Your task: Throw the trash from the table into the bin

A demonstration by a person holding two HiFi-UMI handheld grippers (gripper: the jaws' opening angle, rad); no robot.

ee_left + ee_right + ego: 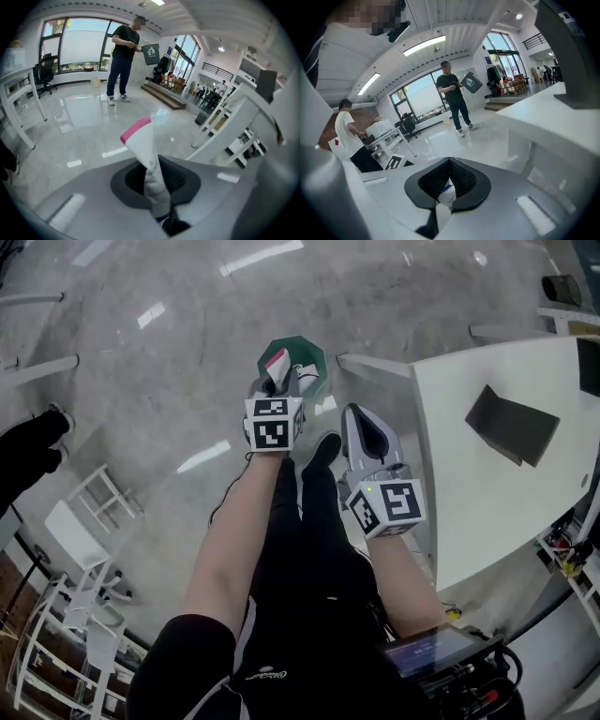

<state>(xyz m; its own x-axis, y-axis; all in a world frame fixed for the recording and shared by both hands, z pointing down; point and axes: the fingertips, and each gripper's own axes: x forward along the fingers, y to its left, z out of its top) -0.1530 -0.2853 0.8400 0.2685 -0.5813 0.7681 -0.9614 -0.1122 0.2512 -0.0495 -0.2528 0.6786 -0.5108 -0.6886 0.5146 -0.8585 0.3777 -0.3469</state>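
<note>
Left fingers [130,180] pinch a pink-tipped tube [143,145]; right fingers [465,180] clamp a white scrap [446,194]. Best release each squarely above the bin [309,345] just beyond them.

Bin [302,346] half hidden behind left gripper [278,382], at its 8 o'clock. Scrap [446,194] in right gripper [449,179] mostly buried; we cannot identify it.

Grippers: left gripper [276,381] and right gripper [361,424], smooth grey shells with dark ribbed pads [461,178]. Each carries a white cube [273,424] printed with black square markers.
Clothing: black short sleeves [183,652], black trousers [302,559], black shoe [324,448].
Waist: dark box [427,652] with lit screen, black cables [473,692].
</note>
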